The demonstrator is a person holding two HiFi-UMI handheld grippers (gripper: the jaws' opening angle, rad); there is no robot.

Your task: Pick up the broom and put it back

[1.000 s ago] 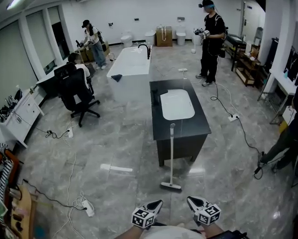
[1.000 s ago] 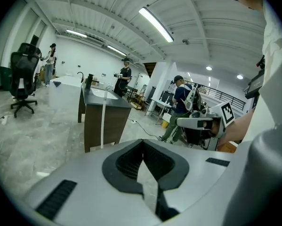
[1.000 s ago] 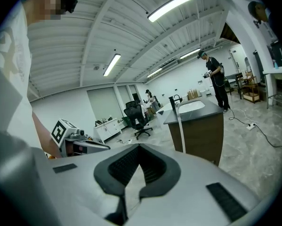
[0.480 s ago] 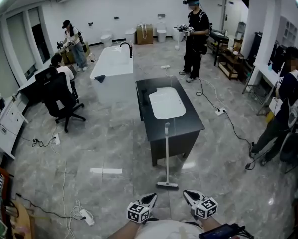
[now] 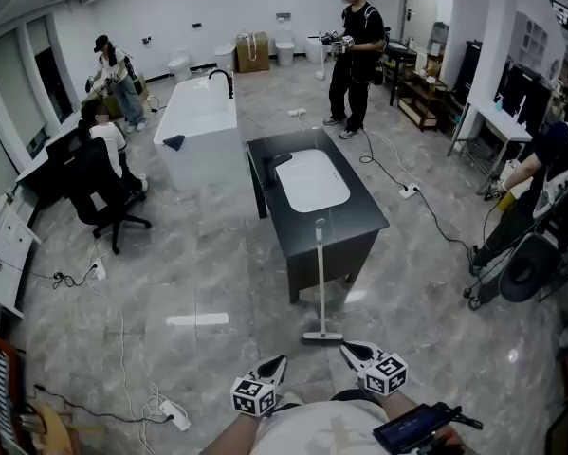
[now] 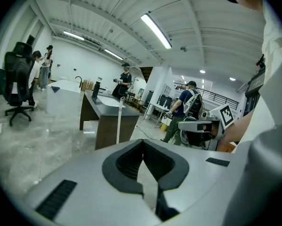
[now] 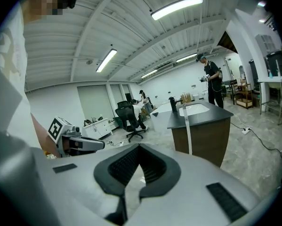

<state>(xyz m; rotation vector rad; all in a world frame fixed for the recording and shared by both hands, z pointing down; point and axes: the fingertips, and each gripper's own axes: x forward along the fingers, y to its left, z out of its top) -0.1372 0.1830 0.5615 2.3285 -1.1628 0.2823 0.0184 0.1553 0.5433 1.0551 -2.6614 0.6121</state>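
While the broom (image 5: 320, 278) stands upright at the near end of the dark sink cabinet (image 5: 359, 218), head on the marble floor (image 5: 217, 273), the 2 grippers are short of it. The left gripper (image 5: 272, 364) and right gripper (image 5: 352, 352) both show fingers clenched on nothing. The broom looks light and stiff, but its thin, smooth pole would likely swivel or tip. Mid-handle seems the best hold, with 1 gripper higher to steady it.

A dark counter (image 5: 364, 214) holds a white basin (image 5: 312, 180) at its middle. Beyond its far-left corner stand a white tub (image 5: 198, 112) and a black chair (image 5: 92, 176).
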